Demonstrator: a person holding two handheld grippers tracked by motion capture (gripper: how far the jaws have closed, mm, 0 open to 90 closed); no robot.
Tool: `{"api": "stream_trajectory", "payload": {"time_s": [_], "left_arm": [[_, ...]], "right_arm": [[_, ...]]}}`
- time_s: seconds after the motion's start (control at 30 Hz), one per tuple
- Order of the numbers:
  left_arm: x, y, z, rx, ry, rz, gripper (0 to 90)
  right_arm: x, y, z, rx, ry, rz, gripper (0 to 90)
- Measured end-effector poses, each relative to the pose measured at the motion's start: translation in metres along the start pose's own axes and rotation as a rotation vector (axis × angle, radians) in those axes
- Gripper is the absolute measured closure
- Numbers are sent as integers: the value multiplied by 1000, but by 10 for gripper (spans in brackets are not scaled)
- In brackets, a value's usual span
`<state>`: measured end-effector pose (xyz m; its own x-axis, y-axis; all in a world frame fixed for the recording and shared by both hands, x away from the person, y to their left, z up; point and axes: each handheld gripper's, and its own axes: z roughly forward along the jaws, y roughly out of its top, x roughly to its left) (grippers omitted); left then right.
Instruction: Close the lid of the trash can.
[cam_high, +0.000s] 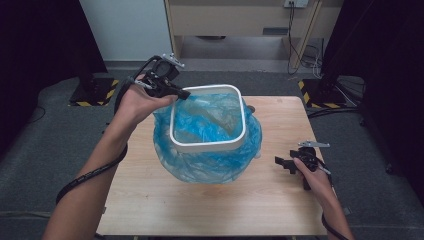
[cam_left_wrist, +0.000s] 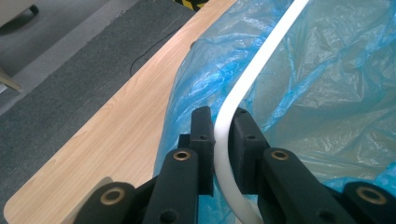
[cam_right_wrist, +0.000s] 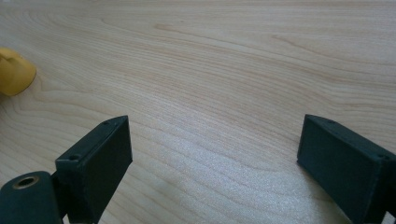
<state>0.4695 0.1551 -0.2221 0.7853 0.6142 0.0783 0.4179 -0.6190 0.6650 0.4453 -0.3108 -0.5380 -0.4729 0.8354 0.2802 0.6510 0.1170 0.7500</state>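
Bin rim (cam_left_wrist: 243, 88) pinched tight in left gripper (cam_high: 182, 94) fingers (cam_left_wrist: 203, 140); right gripper (cam_high: 281, 161) gaped empty, lower right; bag (cam_high: 210, 165) risked tearing, bin tipping.

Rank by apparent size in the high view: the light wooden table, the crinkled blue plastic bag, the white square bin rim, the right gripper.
1. light wooden table
2. crinkled blue plastic bag
3. white square bin rim
4. right gripper, clearly smallest

A lab or recording room, not a home; a plain wooden table (cam_high: 210, 200) stands alone on grey carpet (cam_high: 45, 145); black curtains (cam_high: 35, 35) flank it; hazard-striped stand bases (cam_high: 95, 92) sit beyond its far corners; cables (cam_high: 300, 47) trail from a wall socket.
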Motion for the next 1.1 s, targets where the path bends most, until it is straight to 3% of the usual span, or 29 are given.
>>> {"api": "stream_trajectory", "payload": {"time_s": [0.57,1.1], "left_arm": [[0,7,0,-27,-2,-10,788],[-3,20,-4,72,8,-16,809]], "right_arm": [[0,0,0,-1,0,0,99],[0,0,0,0,0,0,100]]}}
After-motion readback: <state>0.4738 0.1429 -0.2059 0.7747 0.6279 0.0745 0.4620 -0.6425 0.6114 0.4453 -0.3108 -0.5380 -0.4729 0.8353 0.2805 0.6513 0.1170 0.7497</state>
